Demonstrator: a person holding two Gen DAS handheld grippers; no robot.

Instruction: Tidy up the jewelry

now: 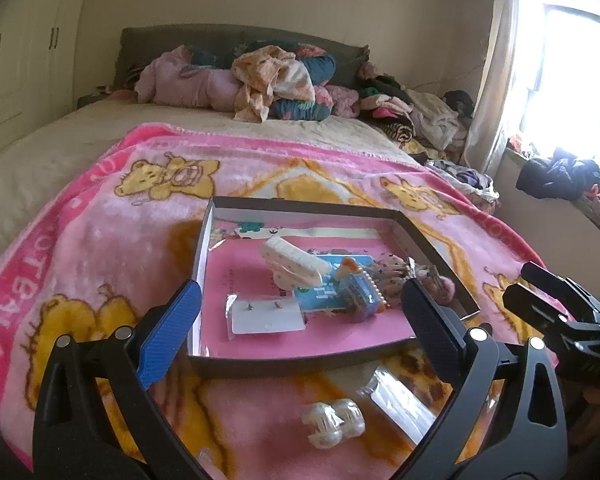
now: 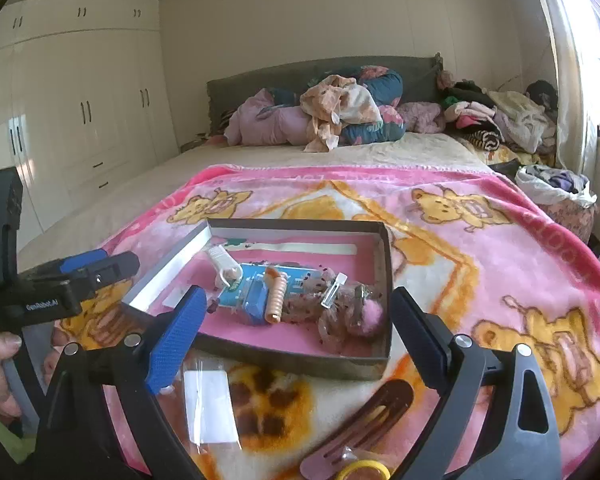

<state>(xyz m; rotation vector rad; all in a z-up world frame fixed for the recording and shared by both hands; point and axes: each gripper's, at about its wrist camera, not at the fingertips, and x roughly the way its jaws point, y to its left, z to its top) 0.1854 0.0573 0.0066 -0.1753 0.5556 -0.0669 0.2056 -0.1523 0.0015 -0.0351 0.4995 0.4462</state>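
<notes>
Tools (image 1: 300, 316) (image 2: 296, 332) wide apart above box (image 2: 384, 264).

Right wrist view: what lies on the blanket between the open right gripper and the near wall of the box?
A brown hair clip and a clear plastic packet lie before the box, framed by the right gripper.

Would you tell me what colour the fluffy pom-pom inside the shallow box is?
Pink. The fluffy pom-pom lies near the shallow box's right wall, clearest in the right wrist view.
</notes>
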